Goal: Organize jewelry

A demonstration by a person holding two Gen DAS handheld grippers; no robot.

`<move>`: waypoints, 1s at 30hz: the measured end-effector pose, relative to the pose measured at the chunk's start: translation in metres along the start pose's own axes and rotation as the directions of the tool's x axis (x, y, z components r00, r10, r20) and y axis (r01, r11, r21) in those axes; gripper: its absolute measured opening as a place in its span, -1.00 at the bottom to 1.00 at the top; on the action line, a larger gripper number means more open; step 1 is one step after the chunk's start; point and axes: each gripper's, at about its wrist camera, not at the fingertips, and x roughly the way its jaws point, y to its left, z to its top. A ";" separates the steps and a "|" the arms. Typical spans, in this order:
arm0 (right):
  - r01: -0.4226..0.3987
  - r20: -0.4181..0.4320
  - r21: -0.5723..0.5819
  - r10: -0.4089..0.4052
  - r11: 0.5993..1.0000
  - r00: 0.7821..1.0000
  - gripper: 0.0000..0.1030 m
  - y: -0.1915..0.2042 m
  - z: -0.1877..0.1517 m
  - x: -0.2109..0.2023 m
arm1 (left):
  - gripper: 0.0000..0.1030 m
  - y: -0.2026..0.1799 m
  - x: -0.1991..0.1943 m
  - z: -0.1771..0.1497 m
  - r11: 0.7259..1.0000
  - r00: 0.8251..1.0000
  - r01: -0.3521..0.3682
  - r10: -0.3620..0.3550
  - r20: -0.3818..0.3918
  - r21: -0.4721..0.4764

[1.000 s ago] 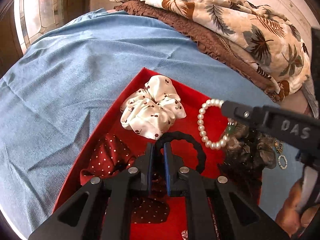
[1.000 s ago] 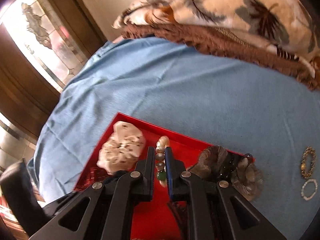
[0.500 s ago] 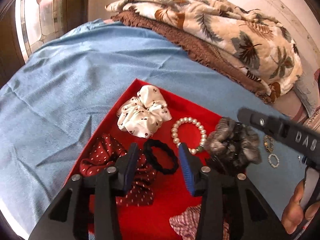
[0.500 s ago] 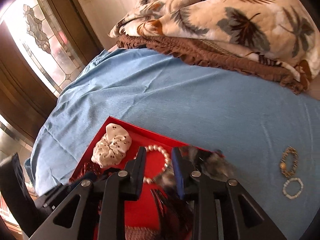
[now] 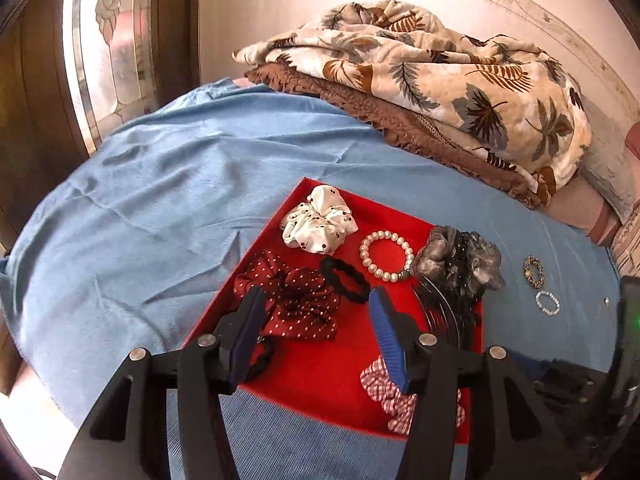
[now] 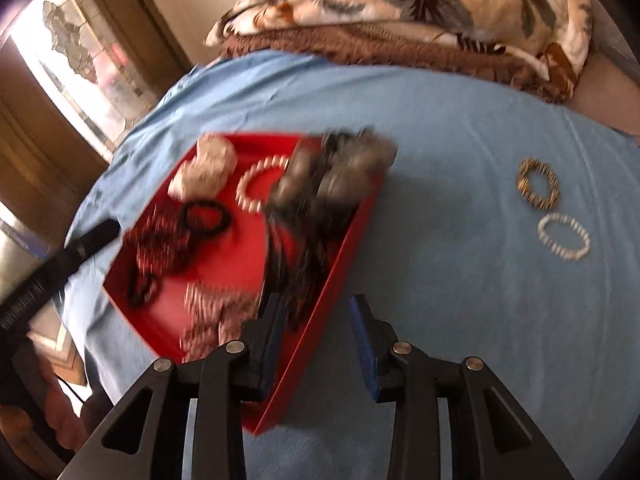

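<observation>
Flat, red tray [image 5: 404,216] points one corner toward the blanket [image 5: 440,76].

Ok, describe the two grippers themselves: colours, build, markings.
Both match. The left gripper and the right gripper have matte black angular frames with triangular cutouts and silver round screw heads. Each finger carries a ribbed blue pad. Seen from the right wrist view, the left one bears blurred, unreadable white lettering.

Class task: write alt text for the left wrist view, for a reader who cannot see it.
An open left gripper hovers over a red tray on a blue bedsheet, holding scrunchies, a black hair tie and a pearl bracelet. Two small bracelets lie on the sheet to the tray's right.
</observation>
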 end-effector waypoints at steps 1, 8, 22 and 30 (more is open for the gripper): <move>0.010 -0.014 0.000 -0.010 1.000 1.000 -0.57 0.002 -0.003 0.004 | 0.05 -0.002 -0.002 -0.001 1.000 1.000 -0.004 0.004 0.006 0.008; 0.044 -0.013 -0.002 -0.044 0.999 0.999 -0.68 0.004 -0.008 0.004 | 0.44 -0.009 -0.027 -0.005 0.998 0.994 -0.055 0.051 0.096 0.044; 0.054 0.104 0.059 -0.060 0.997 0.993 -0.24 -0.014 -0.031 -0.063 | 0.78 -0.018 -0.068 -0.009 0.996 0.980 -0.076 0.067 0.187 0.041; 0.174 0.159 0.169 -0.201 0.970 0.967 0.04 -0.063 -0.088 -0.105 | 0.78 -0.054 -0.094 -0.026 0.996 0.986 -0.020 0.006 0.166 0.084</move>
